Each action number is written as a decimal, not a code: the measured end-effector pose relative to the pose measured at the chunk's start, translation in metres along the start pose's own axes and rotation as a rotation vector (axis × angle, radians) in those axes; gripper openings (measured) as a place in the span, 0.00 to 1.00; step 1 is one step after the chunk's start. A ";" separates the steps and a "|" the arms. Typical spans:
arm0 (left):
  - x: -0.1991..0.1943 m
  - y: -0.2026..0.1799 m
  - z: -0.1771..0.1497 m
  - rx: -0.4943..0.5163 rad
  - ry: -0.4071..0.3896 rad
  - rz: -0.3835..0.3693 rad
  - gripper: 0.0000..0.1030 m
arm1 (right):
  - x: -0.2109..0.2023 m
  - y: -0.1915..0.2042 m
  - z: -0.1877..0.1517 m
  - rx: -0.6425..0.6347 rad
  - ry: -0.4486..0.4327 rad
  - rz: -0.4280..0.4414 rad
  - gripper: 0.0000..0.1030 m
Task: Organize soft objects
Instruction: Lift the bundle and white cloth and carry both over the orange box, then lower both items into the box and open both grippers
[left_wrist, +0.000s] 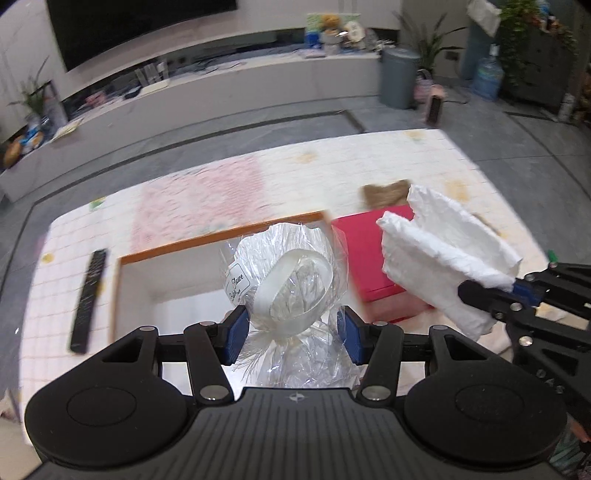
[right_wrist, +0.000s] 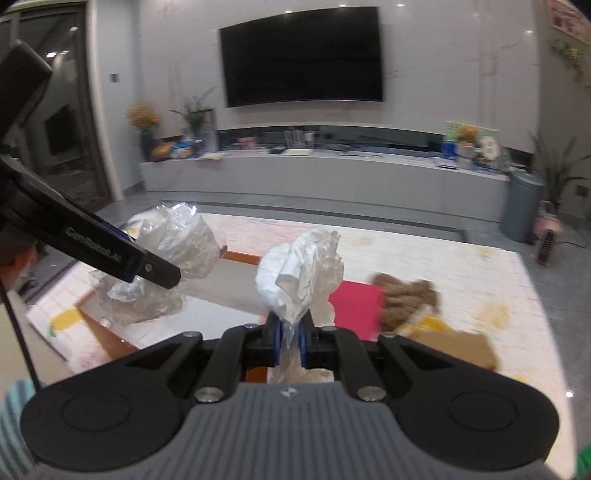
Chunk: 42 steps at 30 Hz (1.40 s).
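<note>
1. Between my left gripper's (left_wrist: 291, 334) blue pads sits a clear cellophane bundle (left_wrist: 291, 284) with a white ribbon loop and a small label; the pads press its sides, so I am clamped on it. Its lower part is hidden behind my gripper body, and the label's writing is too small to read.
2. My right gripper (right_wrist: 291, 341) is closed tight on a crumpled white cloth (right_wrist: 299, 273), which stands up from the jaws; its bottom end drops out of sight behind the gripper.
3. Both grippers tilt downward over the table, with the right one just beside the left and a little ahead, its cloth raised over a red box (left_wrist: 369, 258).
4. Under the bundle lies a white tray with an orange rim (left_wrist: 221, 236); the bundle and my gripper cover much of it.
5. A brown furry thing (right_wrist: 406, 295) lies against the red box's far edge; blur keeps me from telling what it is.
6. A black remote (left_wrist: 88, 299) rests on the pale tablecloth (left_wrist: 184, 192), left of the tray.
7. Motion blur smears the tablecloth's pattern.
</note>
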<state>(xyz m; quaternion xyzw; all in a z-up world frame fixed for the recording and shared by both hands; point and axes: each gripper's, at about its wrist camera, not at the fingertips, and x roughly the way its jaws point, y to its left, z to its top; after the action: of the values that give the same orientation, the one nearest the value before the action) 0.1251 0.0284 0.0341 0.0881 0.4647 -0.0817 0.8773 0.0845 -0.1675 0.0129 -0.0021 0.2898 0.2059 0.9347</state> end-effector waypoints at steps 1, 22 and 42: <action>0.003 0.009 0.000 -0.003 0.013 0.015 0.58 | 0.005 0.008 0.003 0.004 -0.001 0.019 0.07; 0.115 0.095 -0.037 0.070 0.250 0.085 0.58 | 0.177 0.120 -0.002 -0.019 0.307 0.194 0.07; 0.146 0.123 -0.041 -0.011 0.353 0.000 0.82 | 0.258 0.122 -0.025 0.142 0.562 0.343 0.18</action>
<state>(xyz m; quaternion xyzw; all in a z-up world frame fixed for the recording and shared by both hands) 0.2010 0.1488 -0.0996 0.0964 0.6121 -0.0626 0.7824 0.2172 0.0398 -0.1341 0.0552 0.5461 0.3307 0.7677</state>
